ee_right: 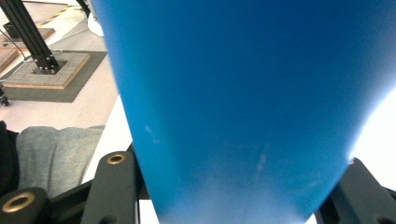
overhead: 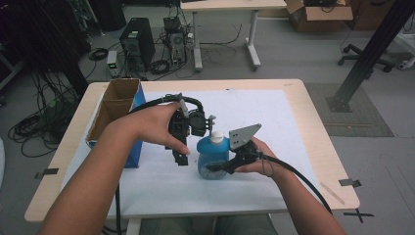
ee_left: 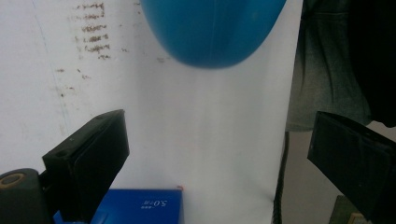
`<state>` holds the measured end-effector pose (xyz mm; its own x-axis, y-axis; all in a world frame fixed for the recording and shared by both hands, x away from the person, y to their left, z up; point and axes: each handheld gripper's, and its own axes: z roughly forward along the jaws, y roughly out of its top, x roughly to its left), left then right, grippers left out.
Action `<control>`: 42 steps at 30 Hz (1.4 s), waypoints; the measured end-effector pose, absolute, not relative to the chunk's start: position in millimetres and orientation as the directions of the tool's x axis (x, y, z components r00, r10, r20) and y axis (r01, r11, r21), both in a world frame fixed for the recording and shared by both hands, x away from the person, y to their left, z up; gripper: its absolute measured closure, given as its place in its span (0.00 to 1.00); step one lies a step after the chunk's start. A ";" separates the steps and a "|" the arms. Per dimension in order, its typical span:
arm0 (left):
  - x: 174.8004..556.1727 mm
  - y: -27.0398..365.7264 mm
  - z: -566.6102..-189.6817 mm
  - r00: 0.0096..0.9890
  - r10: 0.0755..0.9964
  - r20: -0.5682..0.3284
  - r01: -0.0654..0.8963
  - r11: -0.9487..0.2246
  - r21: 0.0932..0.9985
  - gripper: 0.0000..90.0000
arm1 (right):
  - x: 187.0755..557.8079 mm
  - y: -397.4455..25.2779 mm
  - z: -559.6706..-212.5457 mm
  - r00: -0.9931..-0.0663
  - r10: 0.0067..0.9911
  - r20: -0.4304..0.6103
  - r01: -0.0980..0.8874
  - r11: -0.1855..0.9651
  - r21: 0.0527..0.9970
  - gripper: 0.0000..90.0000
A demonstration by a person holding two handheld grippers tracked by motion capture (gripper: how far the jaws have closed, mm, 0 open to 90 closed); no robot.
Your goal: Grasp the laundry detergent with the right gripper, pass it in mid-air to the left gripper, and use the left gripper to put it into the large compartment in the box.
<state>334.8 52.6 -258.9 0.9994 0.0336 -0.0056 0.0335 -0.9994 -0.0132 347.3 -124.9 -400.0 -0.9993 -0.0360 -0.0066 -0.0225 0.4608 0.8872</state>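
On the table [overhead: 293, 98], 2 claws flank 1 blue bottle [overhead: 213, 157].

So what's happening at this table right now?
A person works with a tool in each hand. The right tool is closed on a blue bottle with a white cap, standing on the white mat. The left tool hovers beside it, jaws open and holding nothing. An open cardboard box sits at the table's left.

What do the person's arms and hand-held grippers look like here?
Both forearms are bare, no sleeves. The left hand-held gripper and right hand-held gripper are black with blocky jaws, each trailing a thick black cable; the right one carries a grey three-cornered plate.
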 end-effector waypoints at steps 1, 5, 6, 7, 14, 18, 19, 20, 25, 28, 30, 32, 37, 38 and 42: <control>335.0 52.1 -258.9 0.999 0.035 -0.005 0.034 -0.999 -0.016 0.06 | 347.3 -123.6 -400.8 -0.999 -0.036 -0.006 -0.023 0.463 0.886 0.50; 335.9 51.5 -259.4 0.999 0.037 -0.006 0.037 -0.999 -0.014 0.06 | 347.1 -117.6 -402.7 -0.999 -0.038 -0.010 -0.027 0.465 0.885 0.50; 336.0 51.4 -259.4 0.999 0.038 -0.006 0.038 -0.999 -0.013 0.06 | 347.2 -115.8 -402.8 -0.999 -0.039 -0.013 -0.030 0.463 0.886 0.50; 336.0 51.3 -259.4 0.999 0.038 -0.006 0.038 -0.999 -0.013 0.06 | 347.3 -114.0 -402.9 -0.999 -0.037 -0.016 -0.031 0.464 0.885 0.50; 336.6 49.6 -260.1 0.999 0.034 -0.009 0.033 -0.999 -0.012 0.06 | 349.5 -99.5 -402.0 -0.999 -0.041 -0.018 -0.035 0.463 0.886 0.50; 336.2 49.4 -259.7 0.999 0.032 -0.010 0.032 -0.999 -0.009 0.06 | 349.3 -89.1 -401.1 -0.999 -0.051 -0.003 -0.026 0.467 0.884 0.50; 336.2 49.6 -259.6 0.999 0.032 -0.009 0.032 -0.999 -0.008 0.06 | 349.1 -86.6 -400.8 -0.999 -0.053 -0.001 -0.025 0.467 0.884 0.50; 336.1 49.9 -259.4 0.999 0.032 -0.009 0.032 -0.999 -0.007 0.06 | 349.0 -83.2 -400.2 -0.998 -0.056 -0.001 -0.027 0.466 0.884 0.50; 334.3 52.1 -258.1 0.999 0.035 -0.005 0.035 -0.999 -0.005 0.06 | 347.3 -67.5 -397.5 -0.997 -0.079 0.005 -0.032 0.457 0.889 0.50; 332.8 53.7 -256.8 0.999 0.034 -0.002 0.034 -0.999 -0.006 0.06 | 346.3 -61.3 -396.6 -0.997 -0.081 0.009 -0.029 0.459 0.888 0.50; 332.3 54.8 -256.7 0.999 0.038 0.000 0.038 -0.999 -0.009 0.06 | 346.0 -58.9 -396.1 -0.997 -0.082 0.012 -0.027 0.457 0.889 0.50; 332.5 55.5 -256.9 0.999 0.040 0.002 0.040 -0.999 -0.014 0.06 | 345.9 -58.1 -395.8 -0.997 -0.080 0.013 -0.025 0.458 0.888 0.50; 332.8 54.6 -257.3 0.999 0.037 0.001 0.037 -0.999 -0.015 0.06 | 345.8 -57.8 -395.2 -0.997 -0.072 0.012 -0.022 0.460 0.887 0.50; 332.6 54.1 -257.6 0.999 0.038 0.002 0.038 -0.999 -0.014 0.06 | 345.6 -57.8 -395.1 -0.998 -0.070 0.012 -0.021 0.460 0.888 0.50; 332.9 52.6 -258.7 0.999 0.034 0.002 0.034 -0.999 -0.015 0.06 | 345.2 -57.2 -394.0 -0.997 -0.071 0.007 -0.026 0.455 0.890 0.50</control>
